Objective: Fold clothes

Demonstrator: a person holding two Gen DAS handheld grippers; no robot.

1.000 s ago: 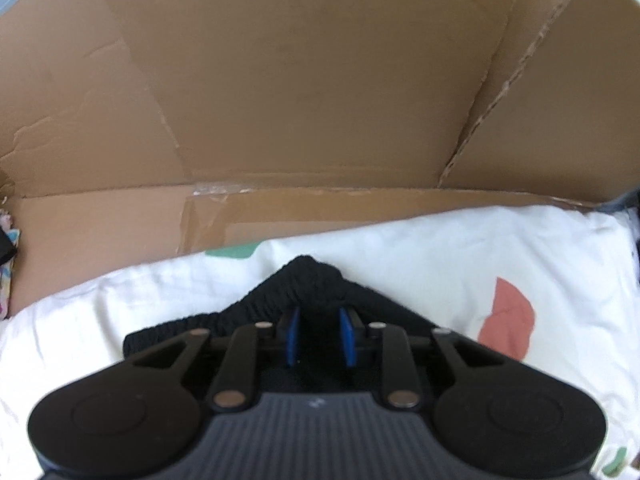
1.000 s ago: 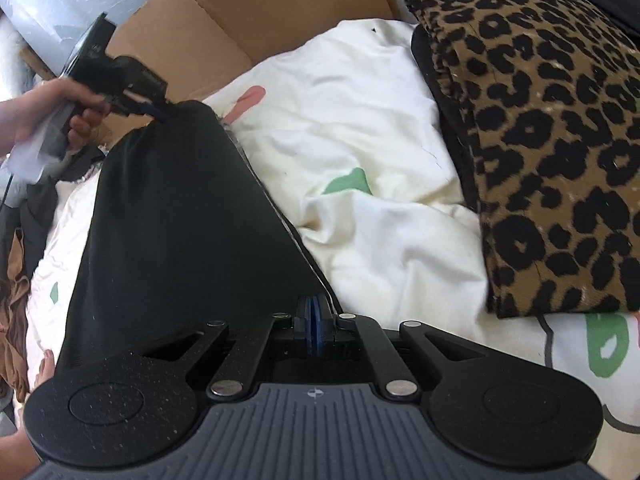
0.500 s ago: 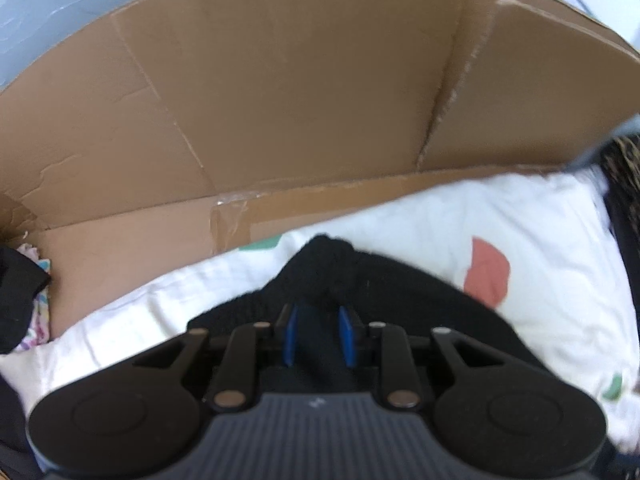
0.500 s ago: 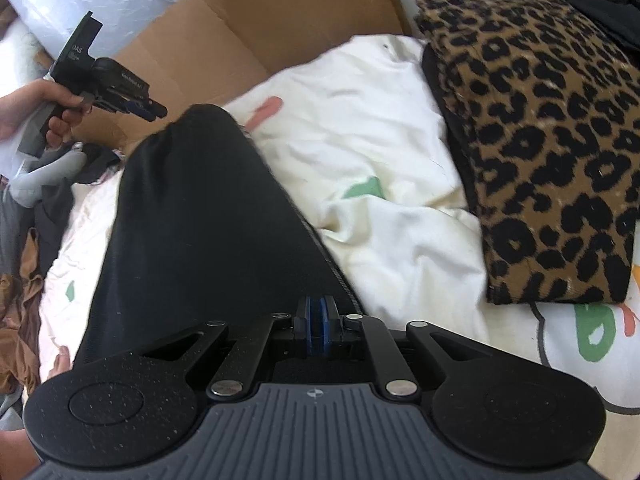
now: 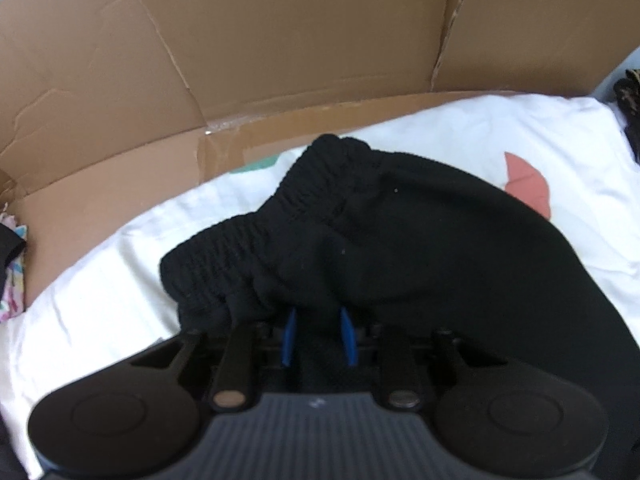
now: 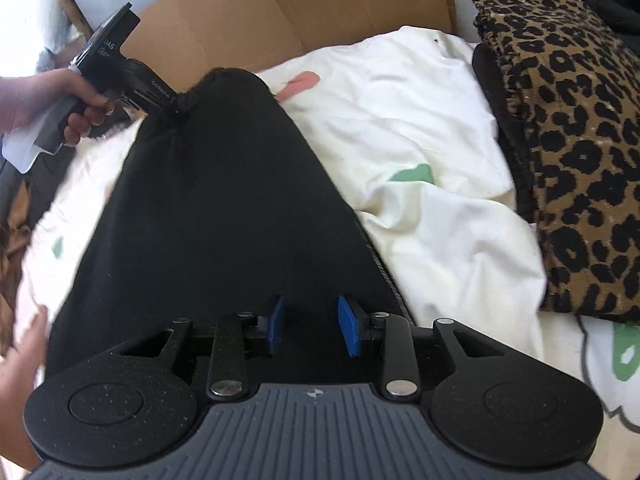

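From the left wrist, the left gripper points steeply down at the bunched elastic waistband of a black garment. Its jaws are easing apart, but the cloth sits pinched between the blue pads, so they read as clamped on it. The garment lies on a white bedsheet in front of a cardboard sheet. From the right wrist, the right gripper has its jaws opening, the pads clear of the cloth that lies flat under and between them. The garment's long axis runs straight away from these jaws to the far end, where the left gripper, held in a hand, grips it. A leopard-print pile sits well to the right. My guess is that the next fold carries the far end toward the near one, so the left hand leads.
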